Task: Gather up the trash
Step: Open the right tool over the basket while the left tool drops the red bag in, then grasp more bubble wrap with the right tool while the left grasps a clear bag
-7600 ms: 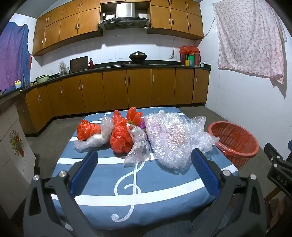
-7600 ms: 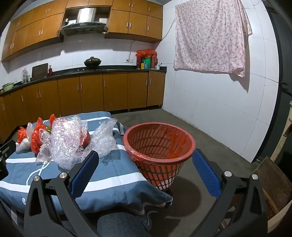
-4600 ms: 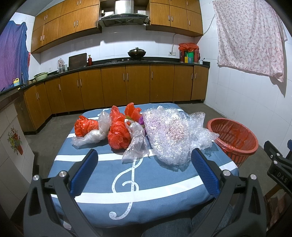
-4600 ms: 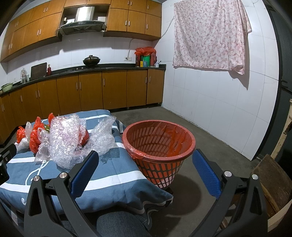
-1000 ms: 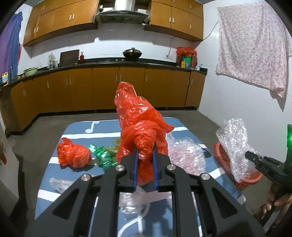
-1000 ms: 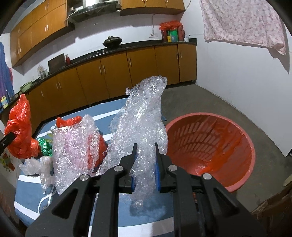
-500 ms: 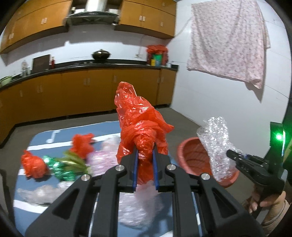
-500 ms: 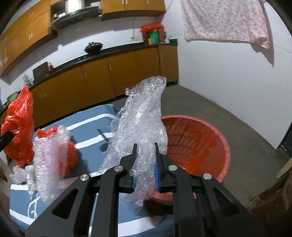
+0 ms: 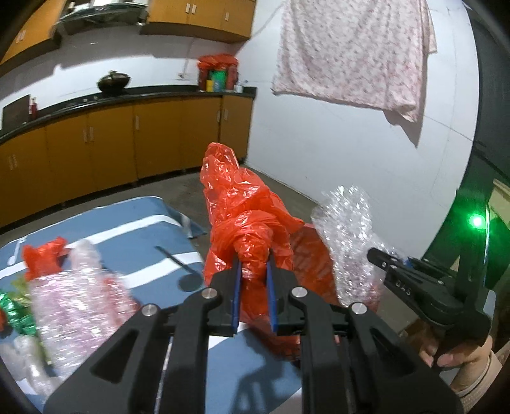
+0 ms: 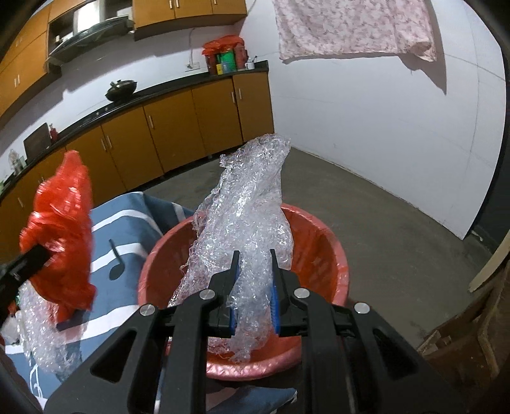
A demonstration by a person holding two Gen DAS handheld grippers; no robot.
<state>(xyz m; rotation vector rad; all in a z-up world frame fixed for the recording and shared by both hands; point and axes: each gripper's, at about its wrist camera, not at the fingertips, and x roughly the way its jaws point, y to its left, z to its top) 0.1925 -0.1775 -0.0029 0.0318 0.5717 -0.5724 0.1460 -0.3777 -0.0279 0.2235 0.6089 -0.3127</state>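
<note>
I have my left tool (image 9: pixel 252 269) clamped tight on a knotted red plastic bag (image 9: pixel 245 216), the blue pads pressed into its bunched neck so the bag stands up above the fingers. My right tool (image 10: pixel 254 264) is pinched onto a long crumpled piece of clear bubble wrap (image 10: pixel 245 207), which rises above the pads and also trails down below them. Taking the red basket (image 10: pixel 322 229) as my landmark: the bubble wrap hangs directly over its open mouth, with the lower end dipping inside the rim, and in the left wrist view the red bag sits just to the bench side of the basket, held in the air and not inside it. The basket stands on the concrete floor, right against the edge of the bench (image 10: pixel 127 219), which is covered in a blue cloth with white stripes and music notes. Farther from the basket, on that cloth, lie another bundle of bubble wrap (image 9: pixel 73 299), a smaller red bag (image 9: pixel 43 254) and some green foil scrap (image 9: pixel 12 307), all blurred. Beyond the basket runs a line of brown kitchen cabinets (image 10: pixel 178 127), and a floral sheet (image 10: pixel 350 25) hangs on the white wall.
</note>
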